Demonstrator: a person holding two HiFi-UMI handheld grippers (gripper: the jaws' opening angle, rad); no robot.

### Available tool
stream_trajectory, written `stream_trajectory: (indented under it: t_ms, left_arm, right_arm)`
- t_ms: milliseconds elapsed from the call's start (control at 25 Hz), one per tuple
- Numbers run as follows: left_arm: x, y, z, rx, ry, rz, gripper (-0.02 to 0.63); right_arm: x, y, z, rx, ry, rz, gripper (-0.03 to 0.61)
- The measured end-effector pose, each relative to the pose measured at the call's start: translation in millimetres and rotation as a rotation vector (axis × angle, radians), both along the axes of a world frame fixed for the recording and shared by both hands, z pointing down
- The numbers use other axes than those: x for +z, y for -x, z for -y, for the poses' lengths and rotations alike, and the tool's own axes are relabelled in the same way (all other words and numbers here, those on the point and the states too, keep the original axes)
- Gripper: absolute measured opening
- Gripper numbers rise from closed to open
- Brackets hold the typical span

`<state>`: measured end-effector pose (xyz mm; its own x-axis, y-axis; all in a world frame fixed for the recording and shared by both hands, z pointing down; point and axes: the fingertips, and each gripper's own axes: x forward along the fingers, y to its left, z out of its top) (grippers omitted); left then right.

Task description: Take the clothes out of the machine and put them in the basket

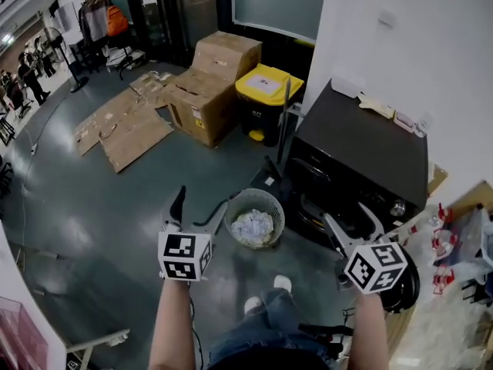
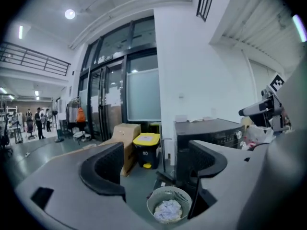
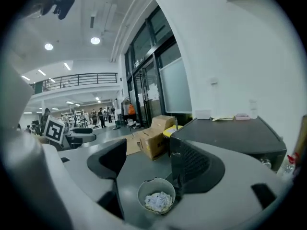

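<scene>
Left gripper (image 1: 202, 206) and right gripper (image 1: 350, 223) both gape empty (jaws wide); basket (image 1: 271, 205) of clothes (image 1: 253, 227) at twelve o'clock, machine (image 1: 362, 141) at two.

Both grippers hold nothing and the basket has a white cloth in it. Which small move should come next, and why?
Probably bring the right gripper toward the front of the machine, to look for more clothes. Both it and the left gripper stand open and empty, and the cloth already lies in the basket. The machine's inside is hidden.

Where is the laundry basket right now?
In the head view the basket stands on the floor near the middle, just left of the dark machine.
</scene>
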<state>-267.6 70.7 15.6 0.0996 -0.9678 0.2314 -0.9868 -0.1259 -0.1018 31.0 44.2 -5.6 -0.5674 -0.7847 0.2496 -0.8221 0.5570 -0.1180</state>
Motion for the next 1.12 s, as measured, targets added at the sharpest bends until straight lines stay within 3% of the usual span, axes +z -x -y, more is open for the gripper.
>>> stream_trajectory:
  t_ms: [200, 320, 720, 1120]
  left_arm:
    - [-10.1, -24.1, 6.9, 0.071, -0.037, 0.072, 0.423]
    - [-19.8, -37.6, 9.9, 0.091, -0.071, 0.062, 0.423]
    - [-43.7, -87.5, 5.6, 0.169, -0.148, -0.016, 0.423]
    - [-81.9, -154.5, -18.8, 0.256, -0.217, 0.027, 0.381]
  right_arm:
    - [-7.2, -21.7, -15.6, 0.05, -0.018, 0.001, 0.348]
    - [-13.4, -32.8, -21.5, 0.074, -0.038, 0.008, 0.347]
    - [-43.0, -70.2, -41.4, 0.14, -0.16, -0.114, 0.288]
    - [-72.6, -121.6, -72.8, 0.183, -0.257, -0.19, 0.188]
